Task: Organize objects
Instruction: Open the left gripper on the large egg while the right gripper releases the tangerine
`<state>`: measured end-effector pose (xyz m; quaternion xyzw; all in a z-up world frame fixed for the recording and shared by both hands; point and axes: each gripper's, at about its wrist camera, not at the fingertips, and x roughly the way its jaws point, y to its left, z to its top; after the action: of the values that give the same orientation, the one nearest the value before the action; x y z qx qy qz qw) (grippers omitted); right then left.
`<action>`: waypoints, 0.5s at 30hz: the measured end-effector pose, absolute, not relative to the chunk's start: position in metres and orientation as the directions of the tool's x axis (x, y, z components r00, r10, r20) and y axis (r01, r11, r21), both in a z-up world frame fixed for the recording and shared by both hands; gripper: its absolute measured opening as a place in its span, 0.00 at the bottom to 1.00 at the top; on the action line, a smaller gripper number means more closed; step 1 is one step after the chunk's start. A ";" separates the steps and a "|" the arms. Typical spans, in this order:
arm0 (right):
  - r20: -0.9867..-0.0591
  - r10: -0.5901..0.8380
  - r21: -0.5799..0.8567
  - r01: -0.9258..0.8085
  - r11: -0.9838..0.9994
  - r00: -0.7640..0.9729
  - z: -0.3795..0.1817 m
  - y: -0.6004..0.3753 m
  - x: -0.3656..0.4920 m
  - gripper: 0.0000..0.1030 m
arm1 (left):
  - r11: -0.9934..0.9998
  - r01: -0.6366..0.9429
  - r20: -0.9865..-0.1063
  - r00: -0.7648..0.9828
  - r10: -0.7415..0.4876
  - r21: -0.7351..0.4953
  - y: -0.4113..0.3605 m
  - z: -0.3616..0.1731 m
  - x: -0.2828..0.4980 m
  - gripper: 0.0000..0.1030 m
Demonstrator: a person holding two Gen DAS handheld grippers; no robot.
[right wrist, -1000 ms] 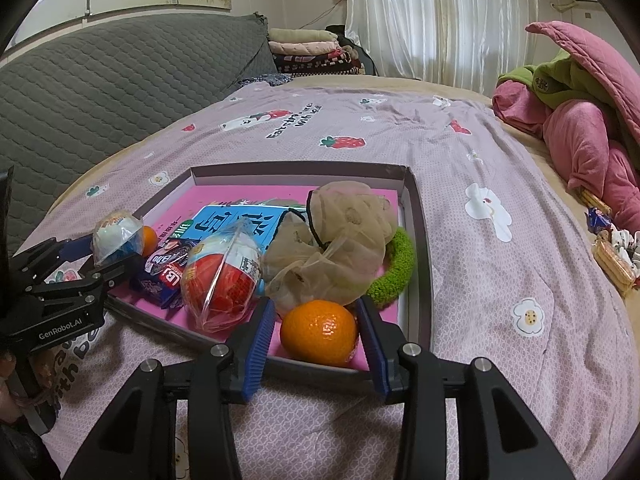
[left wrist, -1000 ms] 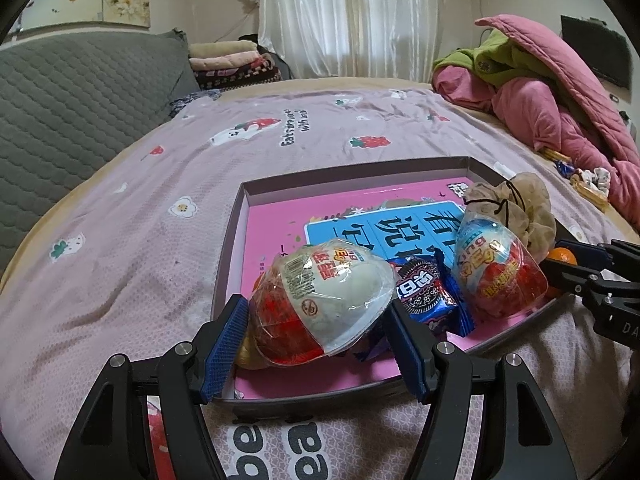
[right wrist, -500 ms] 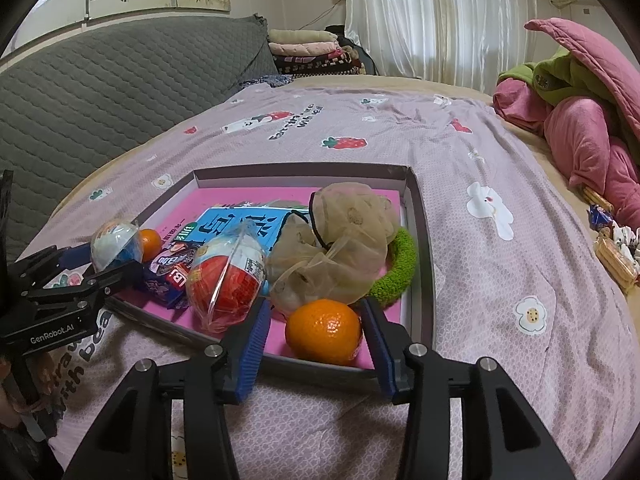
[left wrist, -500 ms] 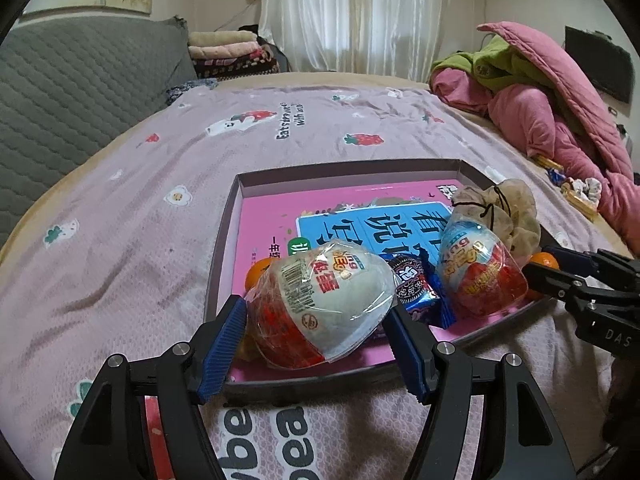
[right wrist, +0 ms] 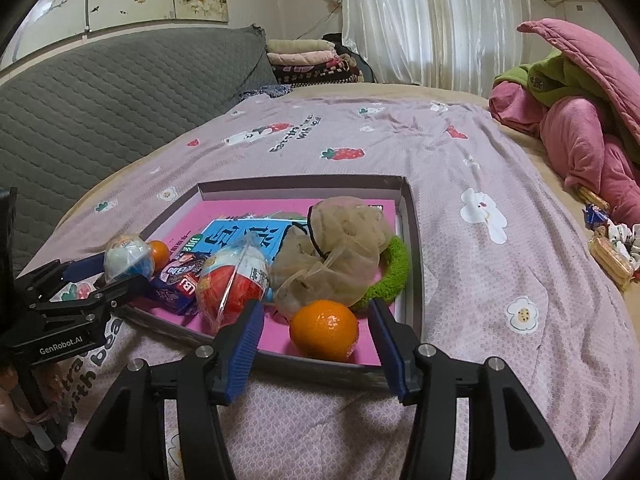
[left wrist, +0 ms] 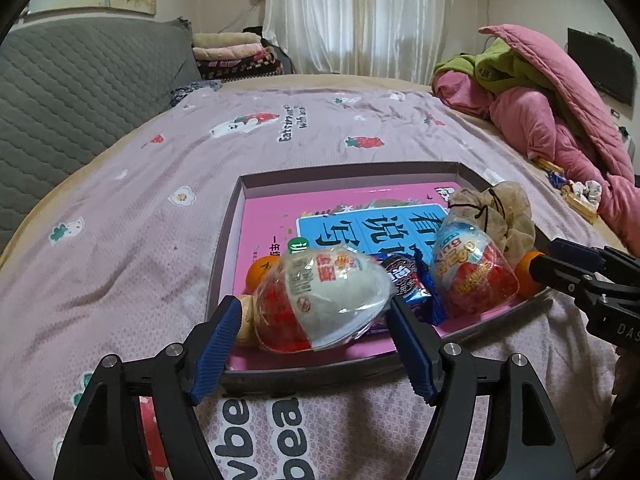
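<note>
While level over the tray (left wrist: 230, 240) rim, left gripper (left wrist: 312, 346) spread, right gripper (right wrist: 316, 344) spread.

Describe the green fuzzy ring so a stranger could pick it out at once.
Find the shallow tray with the pink floor on the lilac bedspread. Along its right wall, a green fuzzy ring curves out from under the crumpled beige mesh bag, just behind the tangerine. It is the only green, plush thing in the tray.
</note>
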<state>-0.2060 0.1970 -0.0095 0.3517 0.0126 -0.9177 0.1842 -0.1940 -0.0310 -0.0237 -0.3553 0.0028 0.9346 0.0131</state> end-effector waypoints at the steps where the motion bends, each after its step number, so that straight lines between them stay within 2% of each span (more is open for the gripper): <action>1: -0.649 -0.333 0.110 0.348 -0.931 -0.684 -0.009 0.198 -0.206 0.52 | -1.000 -0.026 -0.660 -0.751 0.022 -0.004 -0.031 -0.022 -0.193 0.74; 3: -0.645 -0.333 0.111 0.347 -0.931 -0.688 -0.007 0.198 -0.204 0.53 | -1.000 -0.028 -0.653 -0.757 0.024 -0.004 -0.029 -0.020 -0.191 0.74; 6: -0.638 -0.338 0.114 0.349 -0.930 -0.692 -0.004 0.197 -0.199 0.62 | -1.000 -0.026 -0.647 -0.762 0.024 -0.006 -0.027 -0.016 -0.188 0.74; 15: -0.601 -0.347 0.100 0.362 -0.927 -0.720 0.012 0.190 -0.179 0.69 | -1.000 -0.014 -0.627 -0.779 0.027 -0.025 -0.029 -0.002 -0.169 0.74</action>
<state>-0.1787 0.1897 0.0121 0.3214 0.0121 -0.9274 0.1910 -0.1686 -0.0286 -0.0021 -0.3325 -0.0094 0.9430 0.0108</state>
